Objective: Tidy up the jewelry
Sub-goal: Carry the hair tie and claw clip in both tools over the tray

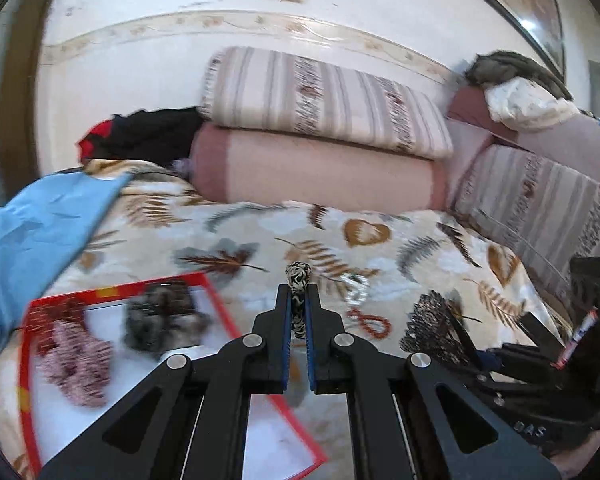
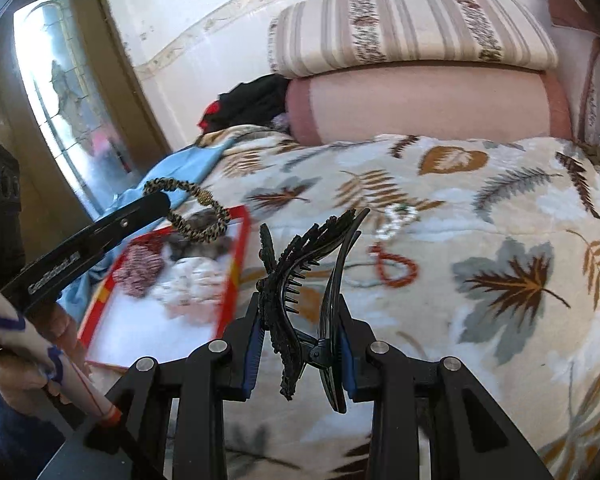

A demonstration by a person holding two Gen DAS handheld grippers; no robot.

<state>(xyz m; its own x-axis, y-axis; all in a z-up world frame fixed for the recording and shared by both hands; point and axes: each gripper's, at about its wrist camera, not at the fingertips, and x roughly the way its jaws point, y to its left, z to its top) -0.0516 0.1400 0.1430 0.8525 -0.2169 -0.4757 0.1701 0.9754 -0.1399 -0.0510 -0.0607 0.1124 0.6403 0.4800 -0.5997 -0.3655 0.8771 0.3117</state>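
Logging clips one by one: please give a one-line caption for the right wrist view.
Right gripper holds a black hair claw clip above the leaf-print blanket; left gripper carries a leopard-print hair tie over the red-rimmed tray.

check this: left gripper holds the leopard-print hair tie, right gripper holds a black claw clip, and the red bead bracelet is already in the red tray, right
Not quite. The red bead bracelet lies on the leaf-print blanket, outside the red tray, as the right wrist view shows. The rest is right.

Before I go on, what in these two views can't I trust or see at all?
- Items in the red-rimmed tray: motion-blurred in both views, so types unclear.
- Tray's near corner: left wrist view, hidden behind the left tool.
- Patterned band: its lower part sits between the fingers there.
- Pale chain and red bead loop: blurred, clasps unreadable.
- Black hair claw in the right tool: blocks the blanket behind.
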